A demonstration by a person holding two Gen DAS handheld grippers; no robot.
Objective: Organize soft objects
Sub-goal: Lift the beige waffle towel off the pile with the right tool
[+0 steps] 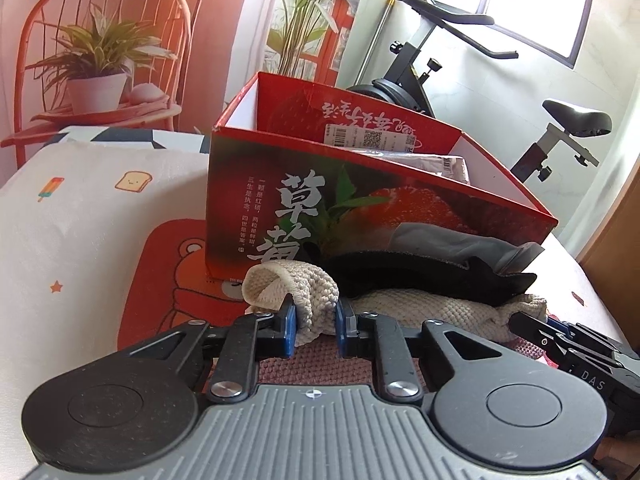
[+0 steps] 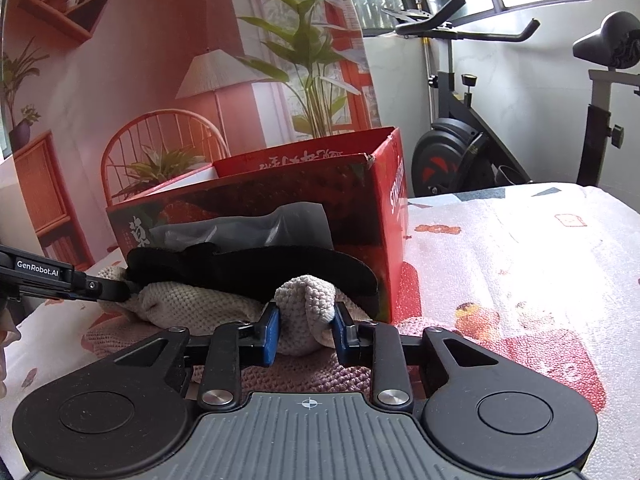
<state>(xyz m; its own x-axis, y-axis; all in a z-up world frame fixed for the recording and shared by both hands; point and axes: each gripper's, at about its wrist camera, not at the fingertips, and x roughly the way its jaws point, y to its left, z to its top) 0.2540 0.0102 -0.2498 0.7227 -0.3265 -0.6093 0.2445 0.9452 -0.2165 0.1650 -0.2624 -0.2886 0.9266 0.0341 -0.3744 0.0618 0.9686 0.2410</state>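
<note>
A cream knitted cloth lies on the bed in front of a red strawberry box. A black soft piece lies on top of it, with a grey piece behind. A pink knitted cloth lies underneath. My left gripper is shut on the cream cloth's left end. My right gripper is shut on its other end. In the right wrist view the left gripper shows at the far left, and the box stands behind the pile.
The bed cover with cartoon prints spreads to the left. The box holds a wrapped packet. An exercise bike stands behind the bed by the window. A printed backdrop with a chair and plants hangs at the back.
</note>
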